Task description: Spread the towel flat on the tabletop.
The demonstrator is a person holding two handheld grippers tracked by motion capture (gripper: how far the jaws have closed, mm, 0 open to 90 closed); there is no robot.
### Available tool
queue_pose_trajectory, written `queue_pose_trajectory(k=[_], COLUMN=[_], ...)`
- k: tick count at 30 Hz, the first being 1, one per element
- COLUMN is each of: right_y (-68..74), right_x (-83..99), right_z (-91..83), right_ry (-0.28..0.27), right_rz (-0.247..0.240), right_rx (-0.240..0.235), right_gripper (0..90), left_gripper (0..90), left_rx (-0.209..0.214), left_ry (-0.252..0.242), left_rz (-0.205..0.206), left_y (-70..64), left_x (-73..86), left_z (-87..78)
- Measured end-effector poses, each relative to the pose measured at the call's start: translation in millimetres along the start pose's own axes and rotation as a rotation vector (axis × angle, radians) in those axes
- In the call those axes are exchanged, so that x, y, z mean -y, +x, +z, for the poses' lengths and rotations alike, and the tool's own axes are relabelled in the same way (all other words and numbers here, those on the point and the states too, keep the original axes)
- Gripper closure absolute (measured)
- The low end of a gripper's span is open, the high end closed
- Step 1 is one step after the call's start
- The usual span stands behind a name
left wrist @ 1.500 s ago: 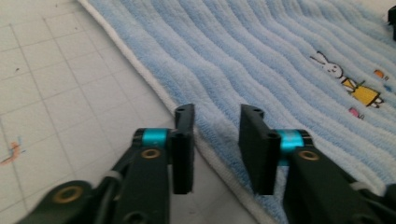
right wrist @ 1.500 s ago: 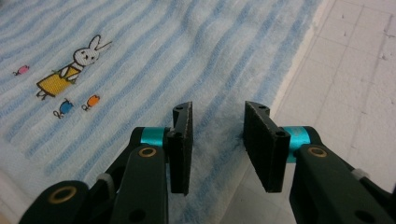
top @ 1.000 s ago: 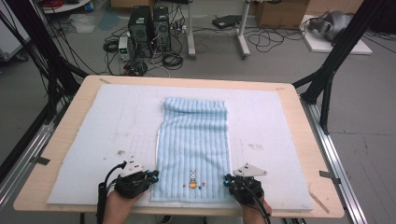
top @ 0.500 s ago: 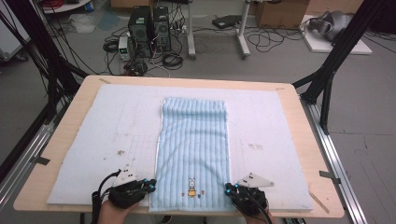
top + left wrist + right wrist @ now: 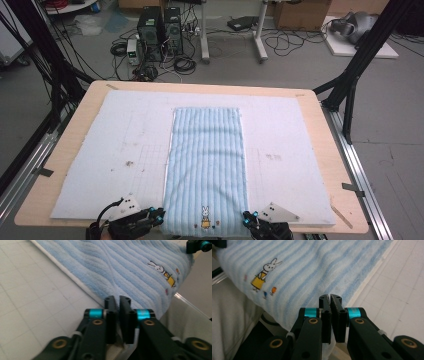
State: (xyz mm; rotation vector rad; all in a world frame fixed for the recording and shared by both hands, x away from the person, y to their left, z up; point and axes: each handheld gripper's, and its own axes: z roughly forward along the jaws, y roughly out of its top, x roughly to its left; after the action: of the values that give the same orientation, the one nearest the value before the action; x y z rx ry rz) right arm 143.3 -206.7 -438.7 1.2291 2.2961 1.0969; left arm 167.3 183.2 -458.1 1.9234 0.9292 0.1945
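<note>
Left gripper [image 5: 117, 300]: jaws pressed together on the near left corner of the blue towel [image 5: 206, 165]; a sliver of cloth shows between them in the left gripper view.
Right gripper [image 5: 330, 298]: jaws pinched on the near right corner of the same towel, the cloth running up from between them.
Towel position: lies flat down the middle of the white mat [image 5: 115, 135], long side running from the near edge toward the far edge; its near end, with the embroidered rabbit [image 5: 205, 218], hangs slightly over the near edge.
Towel handling: looks like soft, ribbed terry, light and limp; it will likely sag and drape between the two held corners, not slip, and cannot break.
Where to hold: the corners or hem, as now; a pinch mid-cloth would probably bunch it.
Surface: white mat with a faint printed grid and a few dark stains, laid on a wooden table [image 5: 325, 145] with bare margins on all sides.
Room: grey floor beyond the far edge, computer towers [image 5: 161, 27] amid tangled cables, black frame struts at both sides, cardboard boxes at the back.
</note>
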Motion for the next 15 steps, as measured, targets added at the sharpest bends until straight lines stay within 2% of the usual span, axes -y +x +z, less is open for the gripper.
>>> queue_pose_trajectory(k=[1,2,4,7,10,11,15], right_y=[0.0,-0.7,-3.5,-10.0,-17.4,-19.0,-19.5], right_x=[-0.5,-1.5,-4.8,-12.5,-21.4,-24.1,-29.7], right_z=[-1.6,-2.0,-0.9,5.9,15.1,18.4,33.0], right_ry=[-0.008,-0.022,-0.042,-0.058,-0.062,-0.058,-0.001], right_rz=[0.003,0.006,0.026,0.049,0.079,0.084,0.068], right_rx=[-0.002,-0.004,0.003,0.035,0.062,0.069,0.111], right_gripper=[85.5,82.2,76.8,70.1,67.7,67.3,65.8], left_gripper=[63.2,58.7,56.0,56.8,60.6,62.2,66.4], left_rx=[-0.006,-0.016,-0.028,-0.041,-0.058,-0.064,-0.099], left_ry=[-0.009,-0.023,-0.042,-0.056,-0.065,-0.063,-0.008], left_rz=[-0.010,-0.019,-0.025,-0.038,-0.041,-0.053,-0.060], left_y=[1.7,3.7,9.8,21.3,31.3,33.8,38.6], left_x=[-1.4,-3.4,-9.2,-21.3,-34.8,-38.8,-48.2], left_z=[-0.9,-1.7,-2.0,0.6,6.1,10.0,32.6])
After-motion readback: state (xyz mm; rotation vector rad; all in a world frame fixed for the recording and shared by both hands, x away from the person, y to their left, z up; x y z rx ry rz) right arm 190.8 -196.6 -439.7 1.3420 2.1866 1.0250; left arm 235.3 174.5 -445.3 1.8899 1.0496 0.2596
